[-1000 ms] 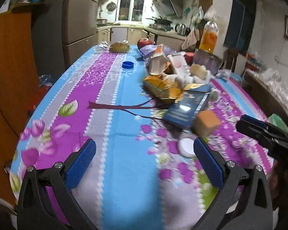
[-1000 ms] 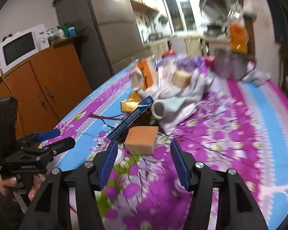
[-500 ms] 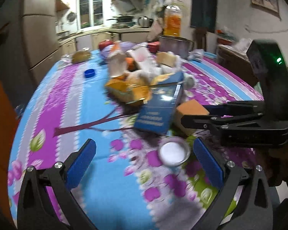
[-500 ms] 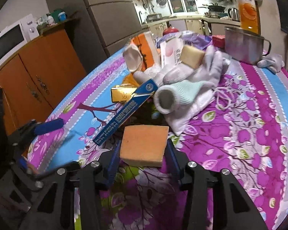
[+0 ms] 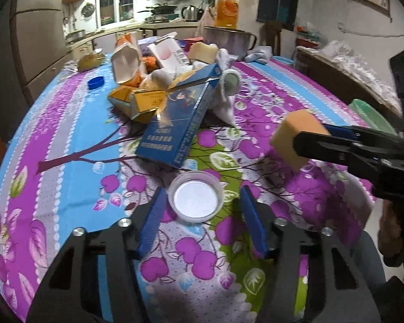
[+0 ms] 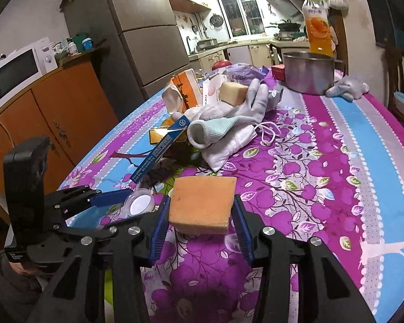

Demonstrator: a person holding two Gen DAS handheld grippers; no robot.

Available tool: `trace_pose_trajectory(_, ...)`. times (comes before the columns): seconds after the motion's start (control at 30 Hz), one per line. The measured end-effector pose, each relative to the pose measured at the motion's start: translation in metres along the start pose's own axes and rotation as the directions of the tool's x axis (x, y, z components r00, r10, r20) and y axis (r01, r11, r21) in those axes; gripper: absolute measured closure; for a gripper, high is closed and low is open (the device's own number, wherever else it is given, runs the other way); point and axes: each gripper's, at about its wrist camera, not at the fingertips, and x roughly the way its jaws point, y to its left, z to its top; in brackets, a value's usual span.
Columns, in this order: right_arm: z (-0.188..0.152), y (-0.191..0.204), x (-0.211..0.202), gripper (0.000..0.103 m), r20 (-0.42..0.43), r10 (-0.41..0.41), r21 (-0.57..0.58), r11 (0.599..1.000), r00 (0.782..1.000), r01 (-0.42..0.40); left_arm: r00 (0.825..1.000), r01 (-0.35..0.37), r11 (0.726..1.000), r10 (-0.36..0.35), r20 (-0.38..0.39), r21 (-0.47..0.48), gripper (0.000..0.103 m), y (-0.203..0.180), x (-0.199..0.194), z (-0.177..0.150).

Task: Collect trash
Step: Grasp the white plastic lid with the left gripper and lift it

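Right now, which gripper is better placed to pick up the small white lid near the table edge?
Left. The left gripper is open with the white lid between its fingers. The right gripper is shut on the orange sponge, so it is not free.

One second ago the right gripper [image 6: 199,216] was open and the sponge [image 6: 202,204] lay in front of it on the table [image 6: 336,188]. Now its pads press the sponge on both sides and the sponge is lifted. The left gripper [image 5: 200,222] was wide open; now its jaws are narrower and stand around the white lid [image 5: 195,200], not touching it yet.
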Motion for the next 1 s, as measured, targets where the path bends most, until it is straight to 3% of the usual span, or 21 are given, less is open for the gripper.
trace_pose_trajectory(0.07, -0.003, 0.001, -0.004, 0.057, 0.017, -0.02, -0.016, 1.0, 1.0, 0.02, 1.0, -0.015, 1.0, 0.015, 0.005, -0.008, 0.065, 0.001, -0.002, -0.002)
trace_pose_trajectory(0.2, -0.006, 0.001, -0.013, 0.057, 0.057, -0.07, -0.05, 0.996, 0.996, 0.072, 0.999, -0.03, 0.999, 0.031, 0.016, -0.033, 0.065, 0.003, -0.003, -0.002)
trace_pose_trajectory(0.33, -0.005, 0.005, -0.03, 0.057, 0.126, -0.123, -0.094, 0.986, 0.984, 0.135, 0.991, -0.093, 0.994, 0.097, 0.087, -0.058, 0.065, -0.006, -0.022, -0.002)
trace_pose_trajectory(0.47, 0.001, 0.015, -0.059, 0.056, 0.257, -0.176, -0.137, 0.967, 0.95, 0.216, 0.956, -0.156, 0.979, 0.183, 0.23, -0.129, 0.064, -0.021, -0.067, 0.005)
trace_pose_trajectory(0.6, 0.009, 0.025, -0.088, 0.056, 0.363, -0.192, -0.151, 0.954, 0.912, 0.261, 0.92, -0.188, 0.97, 0.228, 0.319, -0.153, 0.064, -0.035, -0.097, 0.015)
trace_pose_trajectory(0.73, 0.015, 0.022, -0.108, 0.056, 0.395, -0.202, -0.137, 0.951, 0.896, 0.275, 0.902, -0.186, 0.971, 0.23, 0.365, -0.151, 0.064, -0.048, -0.112, 0.027)
trace_pose_trajectory(1.0, 0.022, -0.006, -0.15, 0.056, 0.416, -0.292, -0.064, 0.935, 0.861, 0.348, 0.901, -0.142, 0.984, 0.173, 0.397, -0.108, 0.064, -0.079, -0.113, 0.05)
